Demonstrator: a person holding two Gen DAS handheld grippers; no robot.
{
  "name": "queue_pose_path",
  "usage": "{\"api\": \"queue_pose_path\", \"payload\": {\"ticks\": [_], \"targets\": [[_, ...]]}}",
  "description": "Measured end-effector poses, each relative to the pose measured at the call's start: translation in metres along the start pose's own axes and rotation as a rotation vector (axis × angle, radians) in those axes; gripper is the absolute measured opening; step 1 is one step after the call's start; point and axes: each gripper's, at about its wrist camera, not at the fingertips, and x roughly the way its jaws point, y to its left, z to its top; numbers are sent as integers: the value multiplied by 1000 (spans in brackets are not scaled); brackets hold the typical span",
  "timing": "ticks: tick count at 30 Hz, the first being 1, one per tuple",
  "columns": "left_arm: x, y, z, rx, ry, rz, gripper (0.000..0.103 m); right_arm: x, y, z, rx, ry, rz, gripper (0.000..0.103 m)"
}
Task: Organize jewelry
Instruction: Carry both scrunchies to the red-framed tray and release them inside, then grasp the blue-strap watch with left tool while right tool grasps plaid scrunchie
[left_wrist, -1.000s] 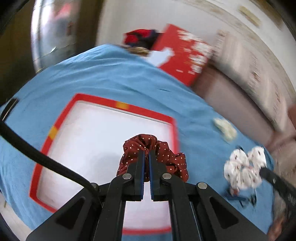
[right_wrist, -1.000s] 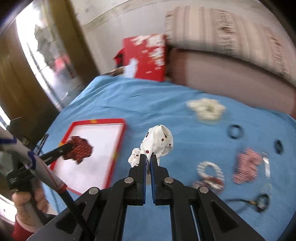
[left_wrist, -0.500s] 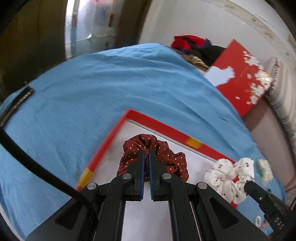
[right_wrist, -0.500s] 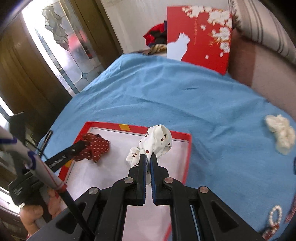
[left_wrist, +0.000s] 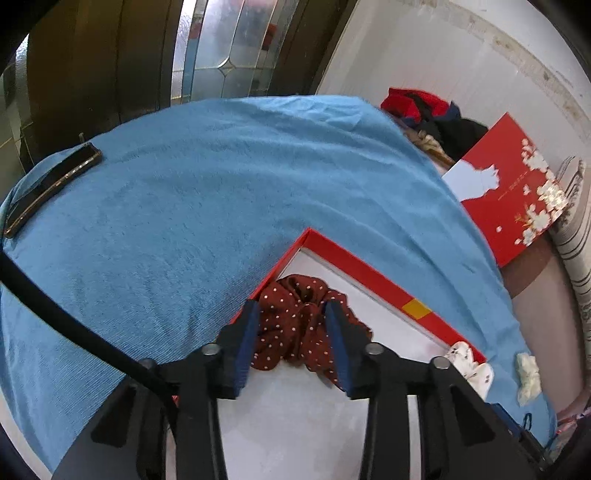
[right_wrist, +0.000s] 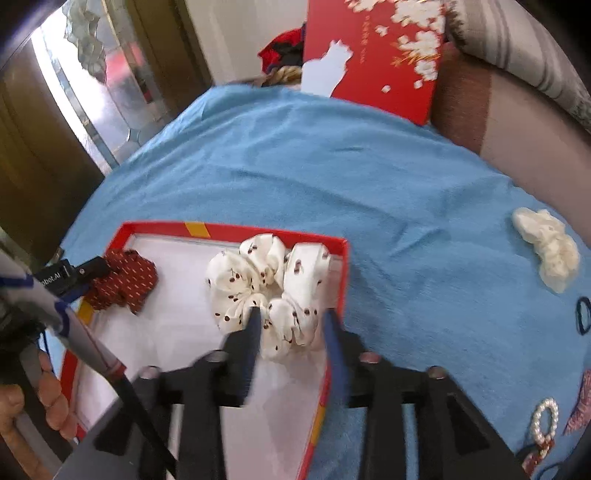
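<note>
The dark red scrunchie lies in the tray corner between the left hand-held gripper's wide fingers; the white scrunchie likewise under the right hand-held gripper. Lift both straight up, snagging no fabric.

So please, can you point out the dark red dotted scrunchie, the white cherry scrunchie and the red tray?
dark red dotted scrunchie (left_wrist: 295, 325), left wrist view, middle folds.
white cherry scrunchie (right_wrist: 251, 280), right wrist view, left folds.
red tray (right_wrist: 236, 229), right wrist view, far rim.
</note>
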Motion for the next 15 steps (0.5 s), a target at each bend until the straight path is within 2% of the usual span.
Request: {"api": "queue_pose_path", "payload": {"ticks": [1, 3, 5, 8, 12, 15], "targets": [[-4, 0, 0, -6, -3, -7, 44, -10, -1, -1, -2, -12, -6, 47], [-12, 2, 0, -27, -13, -27, 45, -28, -7, -5, -4, -33, -16, 48], [-20, 3, -2, -46, -12, -53, 45, -53, -20, -17, 7, -57, -25, 53], [-36, -3, -7, -53, -14, -121, 45, -86, -46, -44, 42, -74, -48, 54], [-64, -31, -22, 10, -49, -185, 45, -130, -98, -95, 111, -81, -154, 55], [-77, -61, -43, 85, -44, -240, 45, -161, -147, -139, 200, -63, -251, 55]]}}
